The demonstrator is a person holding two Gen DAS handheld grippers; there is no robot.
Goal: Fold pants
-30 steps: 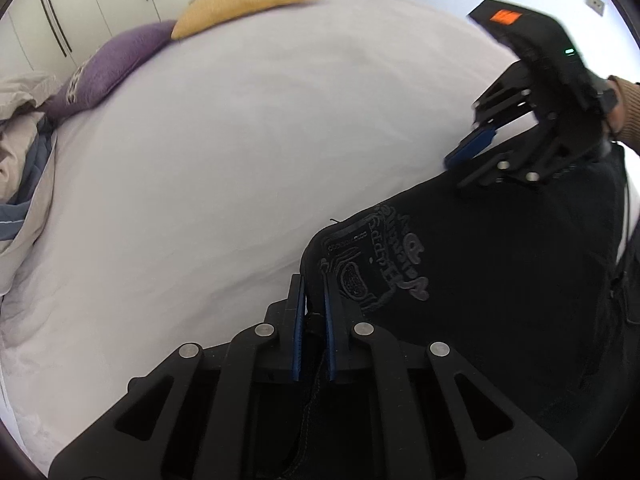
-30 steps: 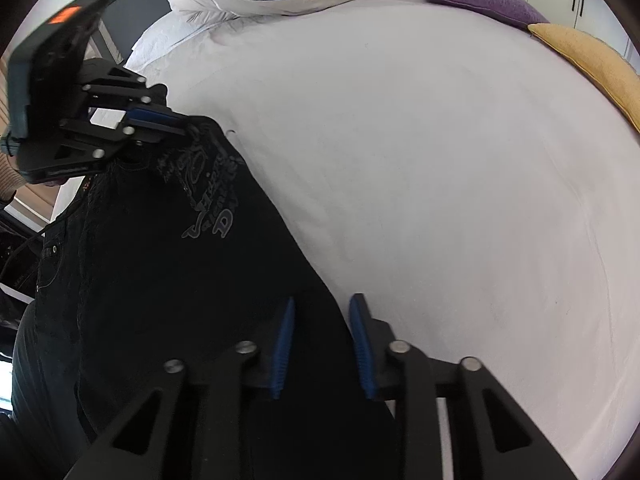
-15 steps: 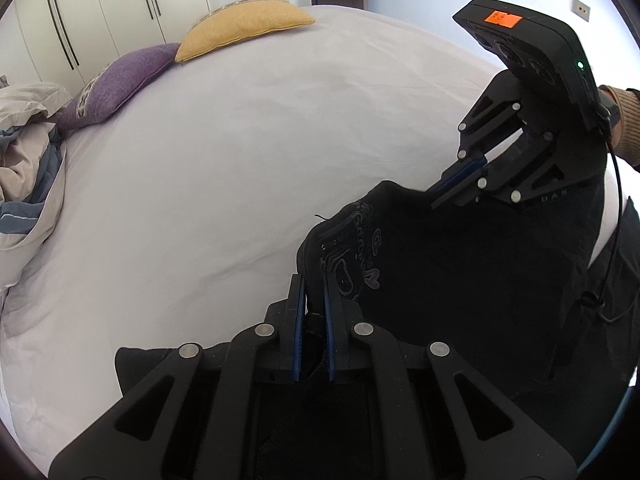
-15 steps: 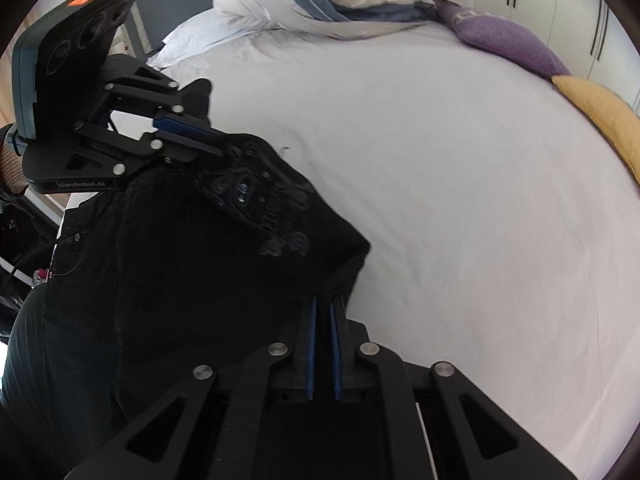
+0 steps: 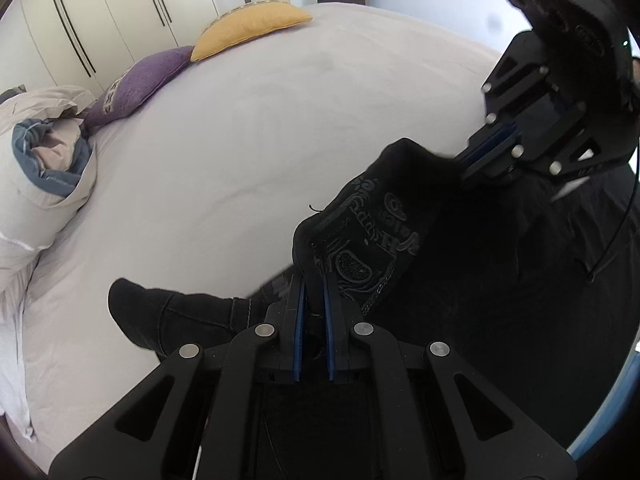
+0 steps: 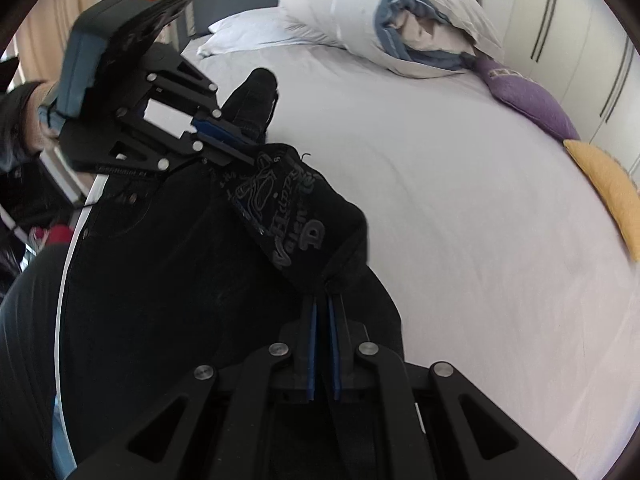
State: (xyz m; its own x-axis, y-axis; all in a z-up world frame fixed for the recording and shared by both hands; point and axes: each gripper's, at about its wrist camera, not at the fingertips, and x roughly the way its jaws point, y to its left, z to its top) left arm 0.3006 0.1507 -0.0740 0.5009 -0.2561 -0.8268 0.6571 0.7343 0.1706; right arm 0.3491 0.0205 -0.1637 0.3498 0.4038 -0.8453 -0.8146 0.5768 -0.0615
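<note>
The black pants [image 5: 460,264] with a grey printed patch hang lifted above the white bed [image 5: 260,140]; a lower part lies on the sheet at the left [image 5: 168,312]. My left gripper [image 5: 314,292] is shut on one corner of the pants' edge. My right gripper [image 6: 322,304] is shut on the other corner. Each gripper shows in the other's view: the right [image 5: 486,156], the left [image 6: 228,140]. The pants [image 6: 180,280] stretch between them.
A purple cushion [image 5: 140,76] and a yellow cushion [image 5: 248,24] lie at the bed's far side. A bundled white and blue duvet [image 5: 44,160] lies at the left. White wardrobe doors [image 5: 100,12] stand behind. A white pillow [image 6: 248,32] lies at the head.
My right gripper has shut on the pants' edge. Both grippers have lifted the pants up off the bed, and a lower part now trails on the sheet.
</note>
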